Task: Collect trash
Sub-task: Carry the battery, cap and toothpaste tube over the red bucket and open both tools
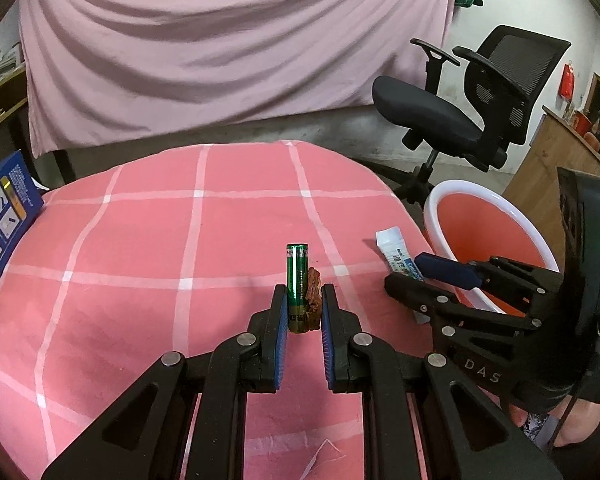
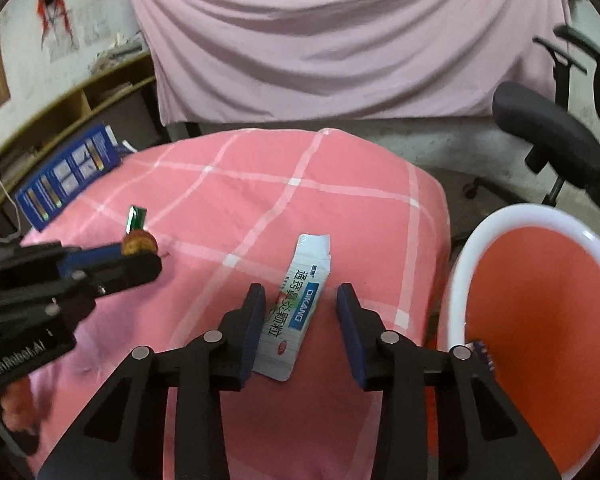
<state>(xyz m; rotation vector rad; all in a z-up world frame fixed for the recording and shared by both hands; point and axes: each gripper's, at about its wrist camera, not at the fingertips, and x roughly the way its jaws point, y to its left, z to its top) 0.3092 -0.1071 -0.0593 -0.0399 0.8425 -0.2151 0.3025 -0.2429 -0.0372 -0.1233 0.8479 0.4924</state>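
On the pink checked cloth (image 2: 260, 200), the left gripper (image 1: 304, 312) clamps a battery (image 1: 297, 288) and brown scrap (image 1: 313, 296), while the right gripper (image 2: 300, 300), jaws parted, straddles a sachet (image 2: 296, 300) near the right edge, needing closure before binning in the bucket (image 2: 480, 248).

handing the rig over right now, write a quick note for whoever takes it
Left gripper: shut on a green battery and a brown scrap, held together above the pink checked cloth.
Right gripper: jaws apart astride the white sachet, which lies flat on the cloth; not gripped.
Bin: orange inside, white rim, at the table's right edge. Something small and dark shows low inside by the near rim; cannot tell what.
Left to do: drop the battery and scrap in the bin, then grip and bin the sachet. The blue box at the far left is untouched.
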